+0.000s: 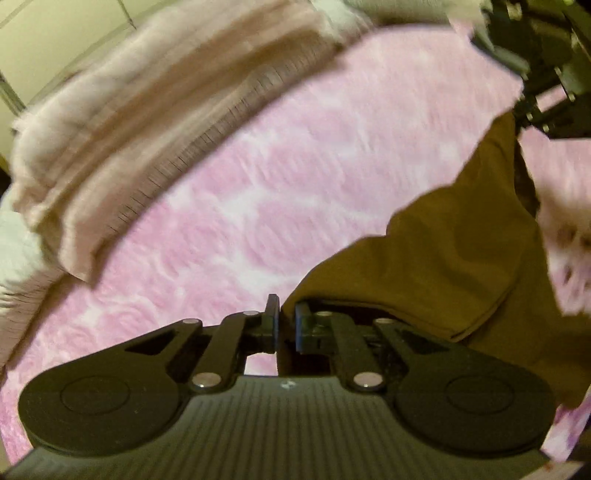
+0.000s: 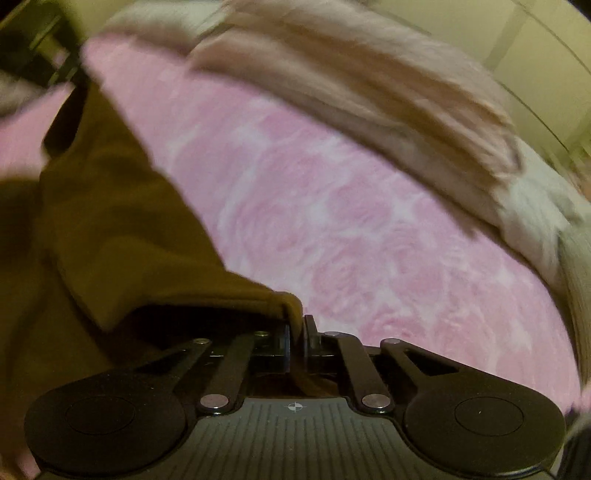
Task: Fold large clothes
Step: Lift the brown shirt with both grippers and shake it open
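Observation:
A large brown garment (image 1: 461, 258) hangs stretched between my two grippers above a pink flowered bedspread (image 1: 277, 166). In the left wrist view my left gripper (image 1: 286, 325) is shut on the garment's edge, which enters the narrow gap between the fingers. My right gripper (image 1: 526, 110) shows at the top right of that view, holding the far end of the cloth. In the right wrist view my right gripper (image 2: 295, 332) is shut on a fold of the brown garment (image 2: 110, 221), which drapes away to the left toward my left gripper (image 2: 55, 70). Both views are motion-blurred.
A folded beige-pink blanket (image 1: 129, 110) lies along the far side of the bedspread (image 2: 351, 221), seen also in the right wrist view (image 2: 351, 81). A white fluffy cloth (image 2: 535, 214) sits at its end. A pale wall (image 1: 55, 29) rises behind.

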`<state>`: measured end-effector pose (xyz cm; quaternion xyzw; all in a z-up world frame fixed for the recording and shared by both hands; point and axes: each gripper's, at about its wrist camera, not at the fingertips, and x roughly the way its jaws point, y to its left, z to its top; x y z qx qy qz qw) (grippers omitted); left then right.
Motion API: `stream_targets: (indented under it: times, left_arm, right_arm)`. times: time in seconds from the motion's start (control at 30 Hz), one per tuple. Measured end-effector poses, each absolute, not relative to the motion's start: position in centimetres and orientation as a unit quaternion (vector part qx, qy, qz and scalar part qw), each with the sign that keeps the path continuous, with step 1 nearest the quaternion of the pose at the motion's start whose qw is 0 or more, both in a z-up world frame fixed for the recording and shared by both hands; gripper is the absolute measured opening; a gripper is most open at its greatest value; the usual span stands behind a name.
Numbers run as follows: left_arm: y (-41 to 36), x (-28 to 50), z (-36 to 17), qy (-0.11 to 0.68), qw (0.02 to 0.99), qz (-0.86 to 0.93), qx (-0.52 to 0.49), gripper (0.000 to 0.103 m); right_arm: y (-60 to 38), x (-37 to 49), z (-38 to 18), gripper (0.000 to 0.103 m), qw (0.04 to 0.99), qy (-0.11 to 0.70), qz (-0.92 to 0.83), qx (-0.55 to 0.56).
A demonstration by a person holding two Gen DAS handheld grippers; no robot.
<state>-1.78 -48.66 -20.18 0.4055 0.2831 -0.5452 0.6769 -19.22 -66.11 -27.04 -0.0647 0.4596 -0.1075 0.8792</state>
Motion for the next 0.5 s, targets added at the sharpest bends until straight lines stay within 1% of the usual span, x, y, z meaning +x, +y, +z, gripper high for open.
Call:
stream_targets:
  times: [0.17,0.23,0.4,0.5]
  left_arm:
    - [-45.3,-2.0,-12.1,0.225,0.714,-0.559,0.357,0.006]
    - [-42.9,-2.9,-9.5,0.206,0.720,-0.567,0.344,0.006]
    - [-36.0,-7.2,-4.8,0.181,0.717,-0.592,0.320,0.005]
    - [-32.2,-9.4,-1.7,0.166,0.720,-0.604,0.298,0.005]
  right_arm:
    - [-62.5,-21.1,-18.2,0.001,0.901,0.387,-0.187,-0.058]
    - [-60.3,-22.1,-15.8,0.001,0.903,0.371,-0.211,-0.055]
    - [-53.1,-25.5,-10.7,0.001,0.908,0.333,-0.252,-0.041]
    - [-49.0,-28.1,-6.8,0.001,0.917,0.292,-0.272,-0.024]
